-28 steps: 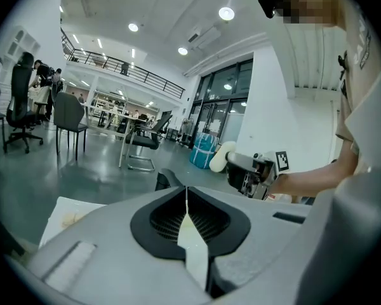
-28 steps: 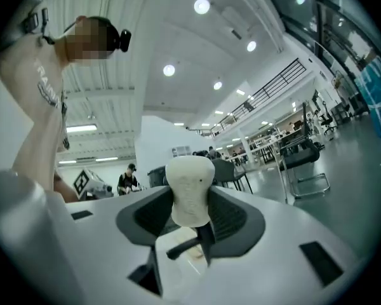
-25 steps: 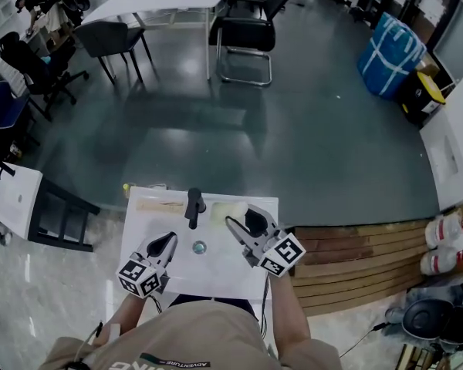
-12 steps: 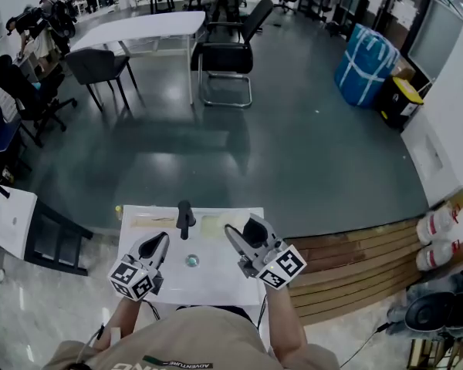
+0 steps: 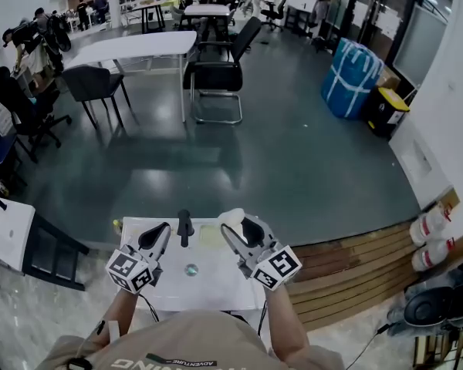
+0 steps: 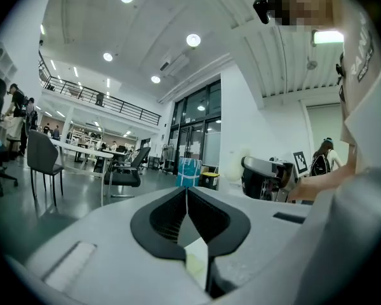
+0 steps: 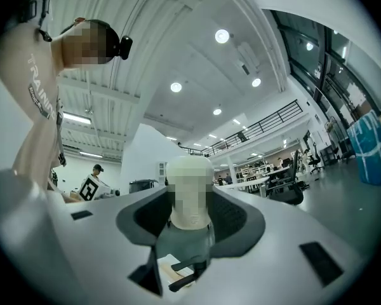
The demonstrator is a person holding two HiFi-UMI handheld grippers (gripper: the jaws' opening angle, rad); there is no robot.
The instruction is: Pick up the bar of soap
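Grey office floor stretches beyond the white sink (image 5: 216, 277). The right hand-held gripper (image 5: 239, 228) is clenched on the soap (image 5: 231, 217). A second ago the soap lay on the sink's back rim; now it rides clear of it, so I'd call it picked up. The left hand-held gripper (image 5: 160, 235) is closed and empty. Below both, the basin holds only its drain (image 5: 191, 269).

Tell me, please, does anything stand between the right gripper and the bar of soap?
Nothing visible does: the bar of soap is clamped between the jaws of the right gripper, and the black faucet stands apart, off to its left.
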